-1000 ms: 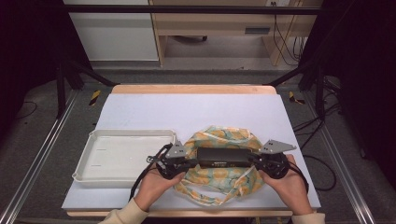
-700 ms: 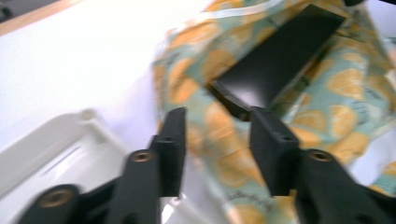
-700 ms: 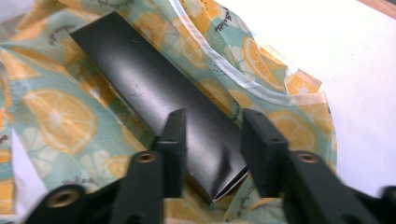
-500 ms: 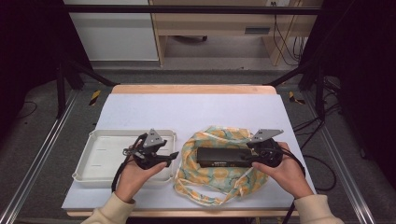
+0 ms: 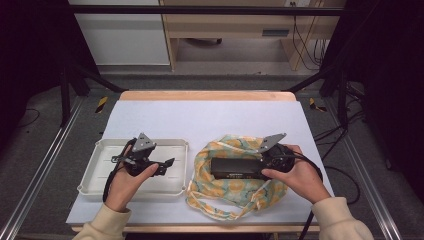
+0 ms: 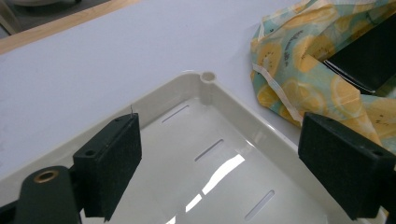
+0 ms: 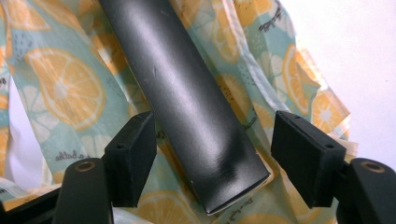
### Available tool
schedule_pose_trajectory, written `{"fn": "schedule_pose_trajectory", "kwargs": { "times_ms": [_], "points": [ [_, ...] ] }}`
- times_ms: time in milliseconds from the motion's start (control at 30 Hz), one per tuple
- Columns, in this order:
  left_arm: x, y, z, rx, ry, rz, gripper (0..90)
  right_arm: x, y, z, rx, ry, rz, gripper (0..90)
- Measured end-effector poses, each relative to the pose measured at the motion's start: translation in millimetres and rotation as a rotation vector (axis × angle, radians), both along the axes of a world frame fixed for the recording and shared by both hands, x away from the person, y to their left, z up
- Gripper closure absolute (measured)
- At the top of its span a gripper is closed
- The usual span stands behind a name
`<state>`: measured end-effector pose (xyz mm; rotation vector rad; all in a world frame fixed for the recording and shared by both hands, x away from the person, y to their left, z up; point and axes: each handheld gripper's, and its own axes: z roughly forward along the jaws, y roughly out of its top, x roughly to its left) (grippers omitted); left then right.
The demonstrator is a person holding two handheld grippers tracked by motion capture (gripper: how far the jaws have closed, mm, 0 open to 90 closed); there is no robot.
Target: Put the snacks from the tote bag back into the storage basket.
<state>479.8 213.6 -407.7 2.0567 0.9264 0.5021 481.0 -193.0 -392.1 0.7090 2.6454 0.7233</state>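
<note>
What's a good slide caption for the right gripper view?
Open right gripper straddling the end of a long black box that lies on a lemon-print bag, pads clear of its sides.

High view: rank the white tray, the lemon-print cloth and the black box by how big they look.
1. White tray and lemon-print cloth: about alike in spread; the cloth is rumpled, so I won't rank them.
2. Black box: clearly smallest, lying on the cloth.

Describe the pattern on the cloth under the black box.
Orange slices on pale teal cloth; clearest in the right gripper view.
</note>
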Motion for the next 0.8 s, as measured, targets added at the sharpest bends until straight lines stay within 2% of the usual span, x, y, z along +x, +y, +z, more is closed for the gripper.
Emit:
{"fn": "schedule_pose_trajectory", "kwargs": {
  "times_ms": [100, 267, 433, 633, 700, 800],
  "points": [
    [0.7, 2.4, 0.2, 0.007, 0.003, -0.004, 12.8, 1.3, 0.3, -1.0, -0.007, 0.006, 0.006, 36.0],
    [1.8, 6.9, -0.7, 0.013, 0.007, -0.002, 11.9, 1.3, 0.3, 1.5, -0.028, 0.003, 0.033, 37.5],
    [2.3, 11.0, 0.8, 0.004, 0.006, -0.001, 12.0, 2.8, 0.7, 0.6, -0.048, 0.024, 0.06, 37.5],
    [3.3, 14.5, 0.6, 0.004, 0.009, 0.0, 12.0, 4.3, 4.5, -6.0, -0.081, 0.04, 0.118, 37.3],
    [3.3, 14.2, -0.5, 0.008, 0.011, -0.002, 12.2, 7.0, 7.7, -10.1, -0.108, 0.046, 0.125, 33.8],
    [2.9, 12.9, -1.7, 0.016, 0.015, -0.01, 12.2, 10.1, 8.2, -12.3, -0.115, 0.053, 0.128, 32.8]
  ]
}}
